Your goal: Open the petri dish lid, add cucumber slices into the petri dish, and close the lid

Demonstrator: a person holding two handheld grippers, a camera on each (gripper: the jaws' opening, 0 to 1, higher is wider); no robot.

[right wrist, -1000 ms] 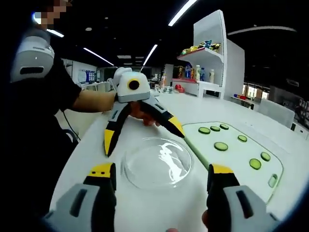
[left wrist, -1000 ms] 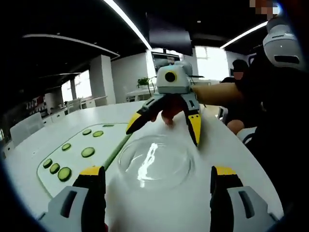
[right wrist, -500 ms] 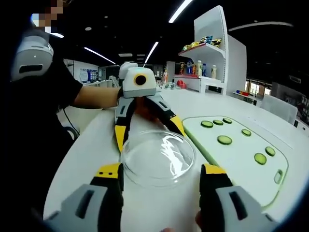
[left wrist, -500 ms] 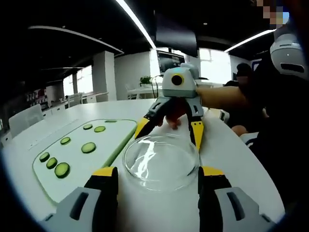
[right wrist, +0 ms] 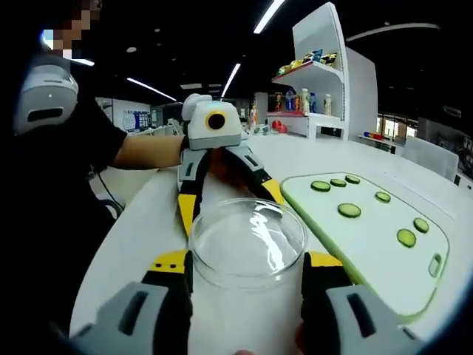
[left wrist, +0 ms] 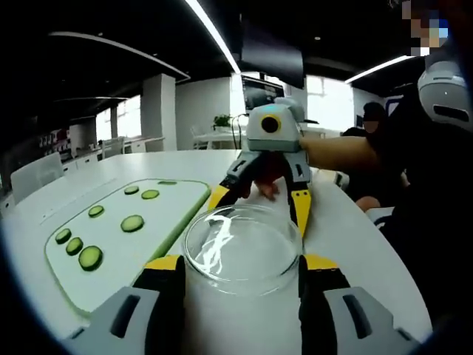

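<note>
— Position first: where is the petri dish (left wrist: 242, 248) placed relative to the jaws?

— It is seen on the white table (left wrist: 347, 244), dead centre between both grippers; in the left gripper view the cutting board (left wrist: 111, 237) with the cucumber slices (left wrist: 132, 222) is found to the left, then the dish, with the left gripper (left wrist: 240, 270) spread to either side of its near rim; the yellow tips are set just beside the glass, but contact cannot be confirmed.

— And from the other side?

— In the right gripper view the dish (right wrist: 247, 242) is bracketed the same way by the right gripper (right wrist: 246, 268), jaws parted wide around the near rim; the left gripper (right wrist: 229, 200) is seen beyond it, also open; the board (right wrist: 369, 229) is placed to the right.

— Which gripper is nearer?

— Neither can be called nearer; the dish is round, so no long axis is offered; the lid is judged not yet lifted, and a squeeze across its width would be needed.
</note>
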